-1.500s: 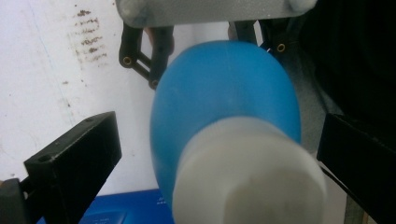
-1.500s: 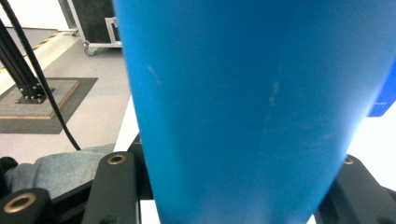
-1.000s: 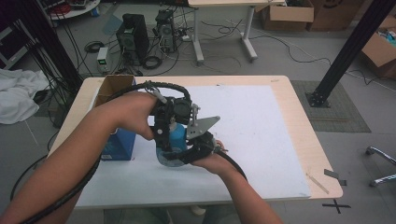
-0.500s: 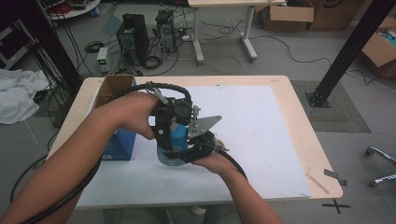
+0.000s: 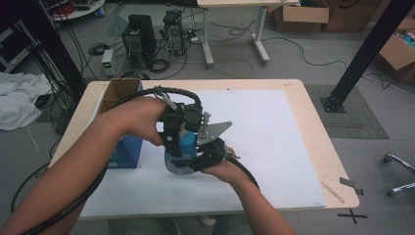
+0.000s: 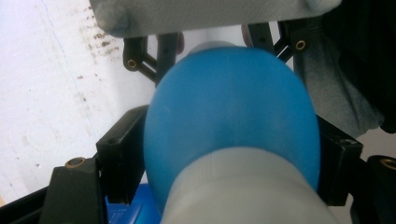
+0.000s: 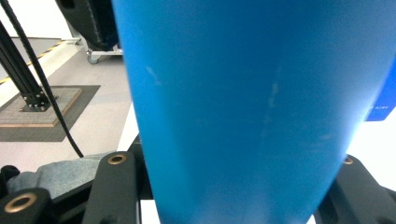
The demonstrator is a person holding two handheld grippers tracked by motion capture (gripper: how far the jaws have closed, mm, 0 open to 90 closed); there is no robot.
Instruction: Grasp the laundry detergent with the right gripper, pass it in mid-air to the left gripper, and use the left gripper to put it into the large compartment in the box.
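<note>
Step in hand — cap work on blue bottle (image 5: pixel 177 159), held mid-table near front edge, just right of blue box (image 5: pixel 128 150). Right gripper (image 5: pixel 203 157) clenched on bottle body (image 7: pixel 252 116). Left gripper (image 5: pixel 182 128) jaws have just been closing, flanking bottle's rounded shoulder (image 6: pixel 229 112) above grey cap (image 6: pixel 247 186) — pad contact looks made. Versus earlier frames: hands unmoved, bottle same spot. Next, likely: firm pinch, twist while right holds steady.

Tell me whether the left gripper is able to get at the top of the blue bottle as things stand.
Probably yes. The left gripper already has its jaws on either side of the blue bottle; they have just been closing on its rounded top. The right gripper grips the body lower down, clear of it.
</note>
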